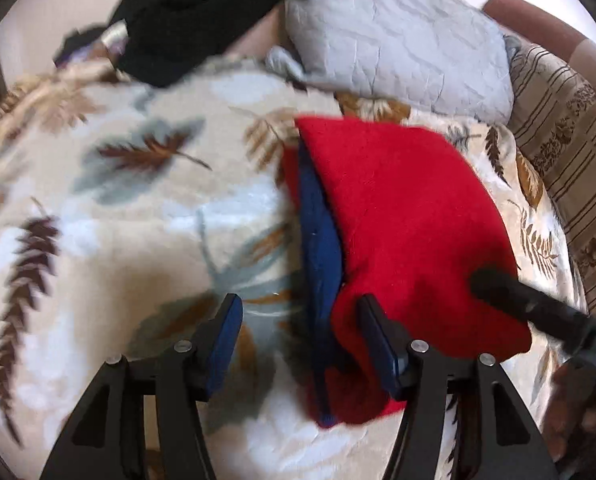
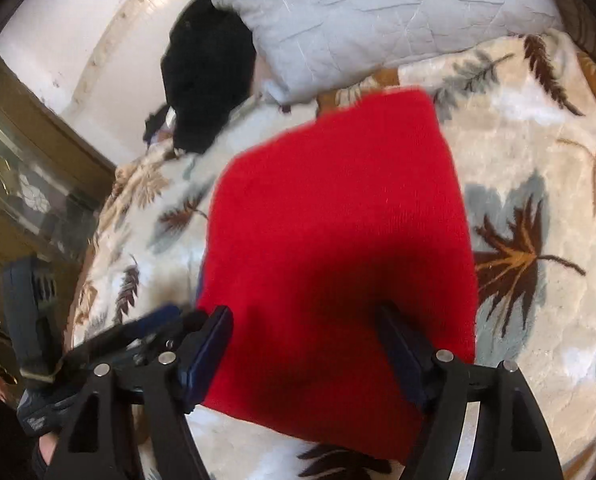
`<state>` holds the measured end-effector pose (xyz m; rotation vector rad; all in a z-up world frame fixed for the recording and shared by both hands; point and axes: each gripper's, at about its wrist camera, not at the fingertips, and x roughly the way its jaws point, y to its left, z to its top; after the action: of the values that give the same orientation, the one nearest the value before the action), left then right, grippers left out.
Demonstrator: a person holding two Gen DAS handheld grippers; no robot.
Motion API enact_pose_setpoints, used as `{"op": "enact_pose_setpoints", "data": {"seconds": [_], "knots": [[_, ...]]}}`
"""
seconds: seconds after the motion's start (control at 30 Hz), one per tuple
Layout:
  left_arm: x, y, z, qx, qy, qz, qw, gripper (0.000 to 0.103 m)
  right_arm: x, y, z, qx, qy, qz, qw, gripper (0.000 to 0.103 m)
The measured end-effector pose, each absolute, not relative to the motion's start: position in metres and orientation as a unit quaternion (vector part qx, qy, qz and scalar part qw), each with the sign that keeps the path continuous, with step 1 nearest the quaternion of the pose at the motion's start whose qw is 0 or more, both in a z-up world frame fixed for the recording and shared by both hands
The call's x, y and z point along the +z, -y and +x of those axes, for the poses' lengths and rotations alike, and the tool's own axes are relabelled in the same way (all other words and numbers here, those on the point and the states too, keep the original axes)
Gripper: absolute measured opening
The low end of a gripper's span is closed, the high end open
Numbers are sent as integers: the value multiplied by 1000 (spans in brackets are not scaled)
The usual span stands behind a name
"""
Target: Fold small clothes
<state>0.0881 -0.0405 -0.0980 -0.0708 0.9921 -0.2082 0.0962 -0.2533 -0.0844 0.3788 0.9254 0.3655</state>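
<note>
A folded red knit garment [image 1: 402, 216] with a blue layer [image 1: 320, 256] showing along its left edge lies on a leaf-patterned blanket [image 1: 118, 200]. My left gripper [image 1: 298, 316] is open at the garment's near left edge, its right finger over the red cloth. The right gripper's black finger [image 1: 538, 308] enters from the right and rests on the red cloth. In the right wrist view the red garment [image 2: 338, 220] fills the middle, and my right gripper [image 2: 306, 324] is open just above its near end.
A grey quilted pillow [image 1: 398, 36] and a black garment [image 1: 194, 12] lie at the far side of the bed. A striped cushion [image 1: 562, 136] is at the right. A wooden cabinet [image 2: 22, 172] stands left of the bed. The left gripper [image 2: 98, 340] shows at the lower left.
</note>
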Motion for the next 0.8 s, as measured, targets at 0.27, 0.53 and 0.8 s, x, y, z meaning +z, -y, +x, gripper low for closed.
{"op": "enact_pose_setpoints", "data": {"seconds": [0.27,0.53,0.8], "knots": [[-71,14,55,-59,-437,-10,897,65,-75,222,148,218,-441,243,836,78],[-61,-11,42,-32,-422,-7,906,71,-86,175,161,230,-465,232,823,79],[-60,-16,36,-30,-427,-12,904,71,-95,175,157,244,-477,257,804,79]]}}
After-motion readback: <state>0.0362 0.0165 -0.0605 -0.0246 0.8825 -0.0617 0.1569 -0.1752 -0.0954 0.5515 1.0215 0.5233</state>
